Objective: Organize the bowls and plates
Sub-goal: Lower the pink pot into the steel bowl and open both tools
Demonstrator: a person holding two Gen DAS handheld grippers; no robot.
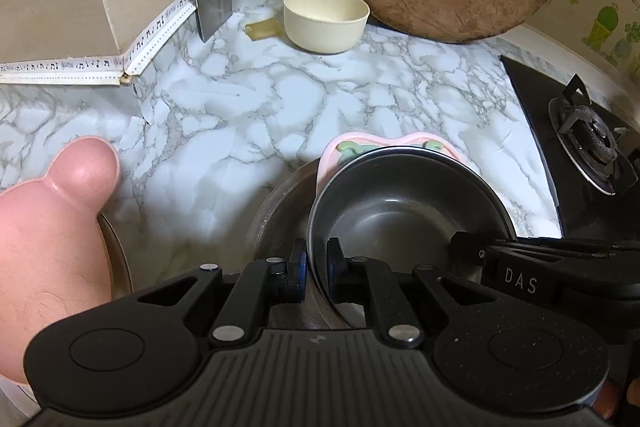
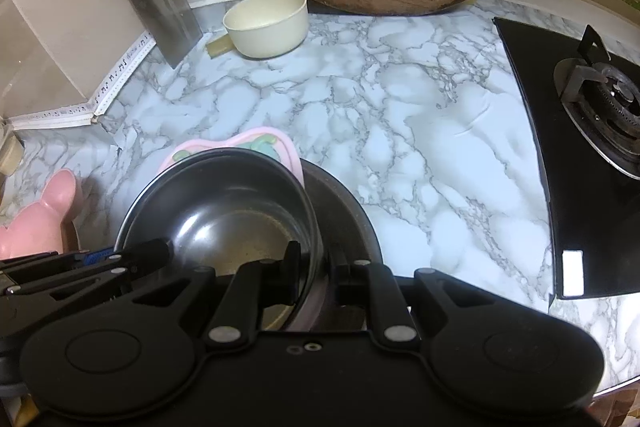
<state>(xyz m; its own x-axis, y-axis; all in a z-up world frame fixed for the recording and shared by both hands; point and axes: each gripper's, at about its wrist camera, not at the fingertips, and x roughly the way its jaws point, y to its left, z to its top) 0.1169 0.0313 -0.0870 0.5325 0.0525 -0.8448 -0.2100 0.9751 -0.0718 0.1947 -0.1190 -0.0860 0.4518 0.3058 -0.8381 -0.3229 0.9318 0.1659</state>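
Only the right wrist view shows the hob's near edge, while both the left gripper and right gripper pinch the steel bowl's rim.

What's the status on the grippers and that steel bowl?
Both grippers, left gripper and right gripper, shut on steel bowl rim. Bowl tilted over pink plate and larger bowl. Nothing blocking.

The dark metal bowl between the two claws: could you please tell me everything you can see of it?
The dark metal bowl is round, deep and glossy, apparently steel, and empty. It sits tilted, nested in a larger metal bowl with a pink plate wedged behind it. The left claw grips its near rim, one finger inside and one outside; the right claw does likewise on the opposite side.
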